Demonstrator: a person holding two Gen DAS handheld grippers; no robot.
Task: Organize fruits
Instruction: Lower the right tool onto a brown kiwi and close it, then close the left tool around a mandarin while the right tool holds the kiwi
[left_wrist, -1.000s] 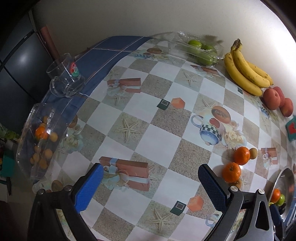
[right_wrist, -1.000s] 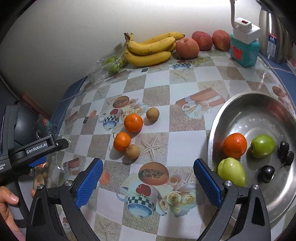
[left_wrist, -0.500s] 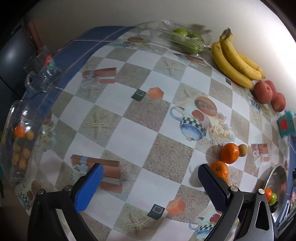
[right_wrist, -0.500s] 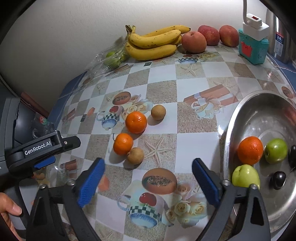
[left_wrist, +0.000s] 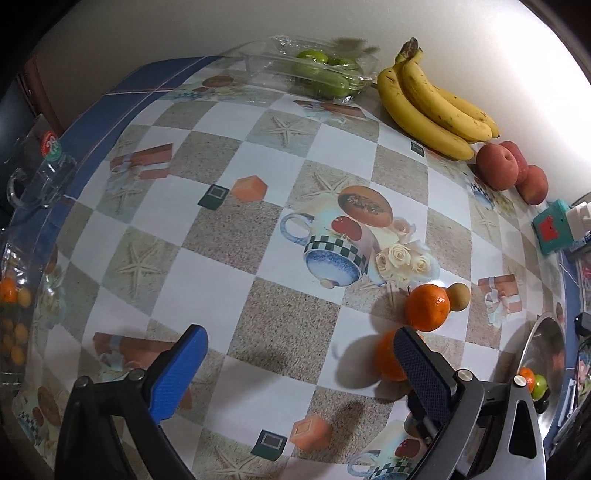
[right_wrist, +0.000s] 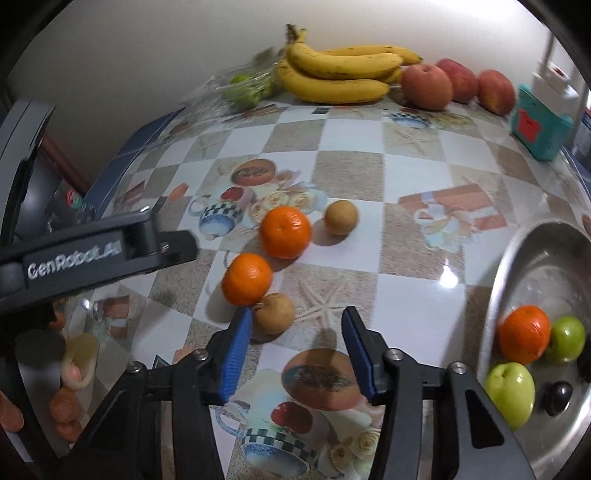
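Note:
Two oranges (right_wrist: 246, 279) (right_wrist: 285, 232) and two small brown round fruits (right_wrist: 275, 313) (right_wrist: 340, 217) lie mid-table. My right gripper (right_wrist: 297, 332) is open and empty, its jaws partly narrowed, just in front of the nearer brown fruit. A steel bowl (right_wrist: 532, 266) at the right holds an orange (right_wrist: 523, 334), two green apples (right_wrist: 510, 393) and dark fruits. My left gripper (left_wrist: 299, 363) is open and empty; its right finger (left_wrist: 421, 363) partly hides the nearer orange (left_wrist: 386, 356). The farther orange (left_wrist: 427, 308) and the bowl (left_wrist: 543, 343) show in the left wrist view.
Bananas (right_wrist: 340, 77), red apples (right_wrist: 426, 86) and a clear tray of green fruit (left_wrist: 325, 72) line the back wall. A teal box (right_wrist: 539, 125) stands at the back right. A glass mug (left_wrist: 40, 166) and a clear box of small oranges (left_wrist: 14, 314) sit at the left edge.
Both grippers have moved forward toward the loose oranges. The right gripper's jaws have narrowed and now sit close to the nearer brown fruit.

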